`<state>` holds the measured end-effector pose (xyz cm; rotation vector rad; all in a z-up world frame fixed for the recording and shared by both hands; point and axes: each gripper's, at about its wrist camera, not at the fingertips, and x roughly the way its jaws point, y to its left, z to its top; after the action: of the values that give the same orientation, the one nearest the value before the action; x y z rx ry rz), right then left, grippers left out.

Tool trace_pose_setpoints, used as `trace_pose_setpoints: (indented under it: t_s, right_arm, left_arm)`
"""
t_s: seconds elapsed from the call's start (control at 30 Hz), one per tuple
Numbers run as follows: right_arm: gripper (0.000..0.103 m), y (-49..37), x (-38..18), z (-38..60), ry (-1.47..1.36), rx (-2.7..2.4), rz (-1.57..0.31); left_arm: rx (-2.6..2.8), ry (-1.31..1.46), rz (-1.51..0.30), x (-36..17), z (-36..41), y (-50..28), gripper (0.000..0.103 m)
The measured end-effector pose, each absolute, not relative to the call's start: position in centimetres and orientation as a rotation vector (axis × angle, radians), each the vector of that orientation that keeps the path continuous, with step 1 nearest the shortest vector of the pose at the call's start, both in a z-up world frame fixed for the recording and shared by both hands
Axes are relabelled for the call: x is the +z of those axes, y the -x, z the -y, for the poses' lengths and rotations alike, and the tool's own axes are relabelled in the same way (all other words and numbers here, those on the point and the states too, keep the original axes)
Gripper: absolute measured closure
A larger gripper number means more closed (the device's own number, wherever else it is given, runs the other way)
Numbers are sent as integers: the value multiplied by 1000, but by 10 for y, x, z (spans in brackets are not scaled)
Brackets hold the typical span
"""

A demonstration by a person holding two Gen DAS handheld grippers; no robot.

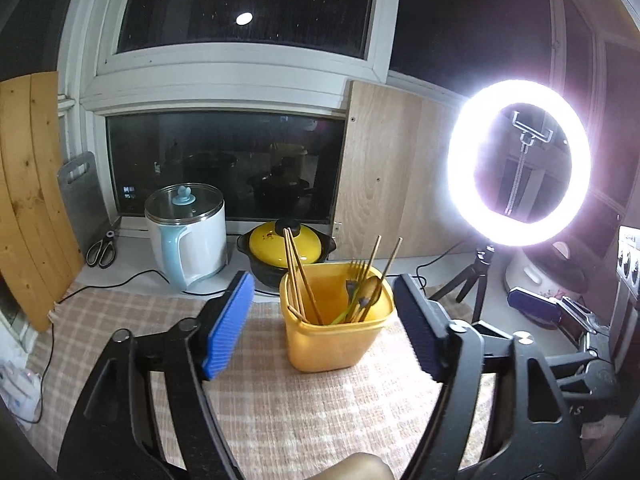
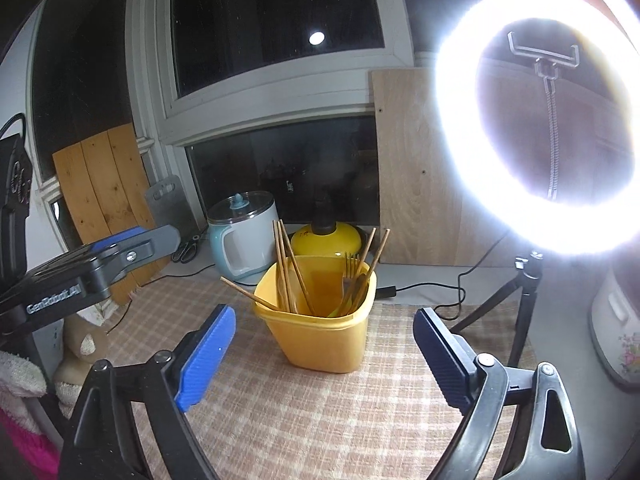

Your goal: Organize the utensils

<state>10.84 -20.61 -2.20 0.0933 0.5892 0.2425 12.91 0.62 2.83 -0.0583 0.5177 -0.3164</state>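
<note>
The left tool point(image 1: 324, 320) hangs low over the bench point(image 1: 280, 420), level and aimed straight at the tub point(image 1: 336, 340), its two blue-padded fingers point(image 1: 228, 324) spread wide and holding nothing. The tub sits between and just past the fingertips, touching neither. The right tool point(image 2: 324, 356) has the same pose from a spot further right: fingers wide apart, empty, tub centred in the gap ahead. In the right wrist view the left tool's body juts in from the left edge, well clear of the tub; in the left wrist view the right tool shows at the right edge.

The tub is yellow plastic, squarish with rounded corners, upright on a checked cloth point(image 2: 320, 420) that covers the bench. Inside, wooden chopsticks point(image 1: 298, 276) lean against the left wall, one point(image 2: 250, 296) tilting out low over the left rim. Two more chopsticks point(image 1: 384, 260) lean to the right corner beside a fork point(image 1: 357, 276), tines up, and a spoon point(image 1: 370, 286) with a green handle.

Behind the tub stand a yellow-lidded pot point(image 1: 286, 246) and a white kettle point(image 1: 188, 232); scissors point(image 1: 102, 250) lie further left. A lit ring light point(image 1: 520, 162) on a tripod stands to the right.
</note>
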Motion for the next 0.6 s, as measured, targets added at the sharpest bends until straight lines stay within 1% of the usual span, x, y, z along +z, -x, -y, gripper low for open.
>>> trace_pose_setpoints:
  t_s: [0.03, 0.07, 0.1, 0.2, 0.27, 0.37, 0.6]
  right_arm:
    - [6, -105, -21, 207, -93, 241, -584]
    - [3, -101, -19, 209, -95, 241, -579]
    - [2, -98, -18, 211, -95, 240, -574]
    - [1, -89, -14, 214, -94, 235, -556]
    - [0, -83, -11, 217, -92, 229, -543]
    - [0, -77, -9, 221, -88, 228, -536]
    - [0, -64, -10, 225, -79, 196, -515]
  left_arm:
    - [-314, 59, -516, 30, -6, -123, 22]
    - [-314, 57, -514, 30, -5, -118, 21]
    - [-315, 54, -514, 31, -4, -115, 21]
    - [-314, 43, -516, 33, -2, -100, 18]
    - [-308, 45, -518, 33, -1, -92, 10]
    - [-292, 44, -507, 34, 0, -80, 5]
    - [-252, 30, -507, 33, 3, -62, 1]
